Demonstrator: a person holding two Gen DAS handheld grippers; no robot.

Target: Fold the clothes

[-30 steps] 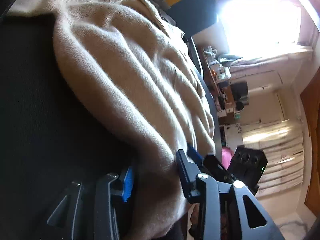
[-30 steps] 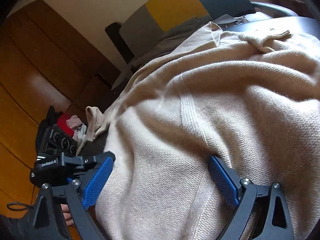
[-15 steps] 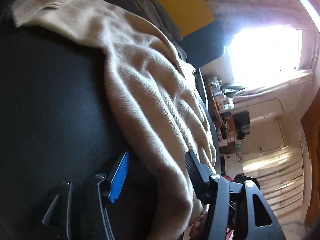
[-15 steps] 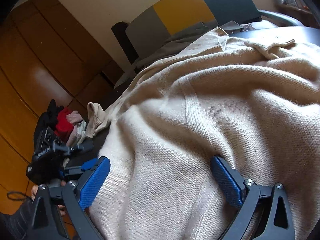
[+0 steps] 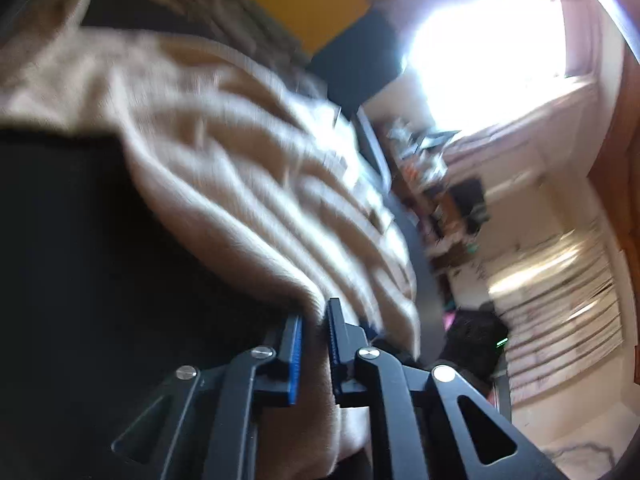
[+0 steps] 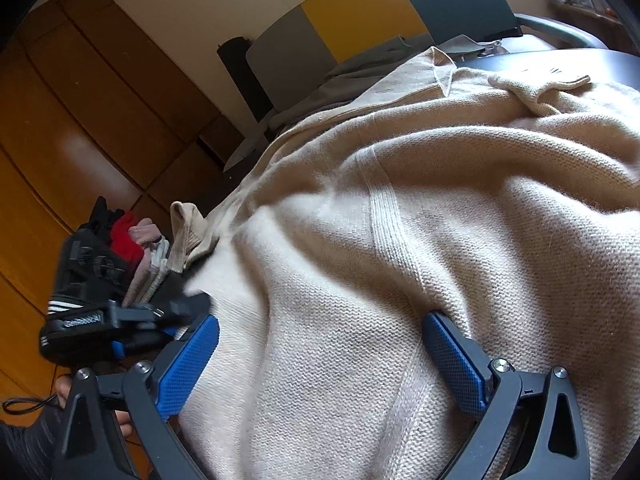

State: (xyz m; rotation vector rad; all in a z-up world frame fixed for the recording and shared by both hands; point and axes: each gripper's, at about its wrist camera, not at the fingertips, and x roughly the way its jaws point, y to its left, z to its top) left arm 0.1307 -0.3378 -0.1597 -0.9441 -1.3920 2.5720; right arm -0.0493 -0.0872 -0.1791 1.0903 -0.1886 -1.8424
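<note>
A beige knit sweater (image 6: 400, 240) lies spread over a dark table (image 6: 560, 60). In the left wrist view, which is blurred, the sweater (image 5: 240, 168) runs in folds across the dark surface (image 5: 80, 260). My left gripper (image 5: 314, 318) is shut on the sweater's near edge, with cloth pinched between its blue pads. It also shows in the right wrist view (image 6: 132, 320) at the sweater's left edge. My right gripper (image 6: 320, 334) is open, its blue-padded fingers (image 6: 452, 352) wide apart over the sweater's body.
A pile of small clothes (image 6: 132, 248) in red, pink and black lies at the left. Grey garments (image 6: 360, 76) lie at the far side by a yellow and grey chair (image 6: 352, 20). Wooden wardrobe doors (image 6: 80, 120) stand at the left. A bright window (image 5: 480, 60) and cluttered shelves (image 5: 436, 200) show beyond.
My left gripper has closed from open onto the sweater's edge and the cloth has shifted with it. My right gripper has stayed open over the sweater.
</note>
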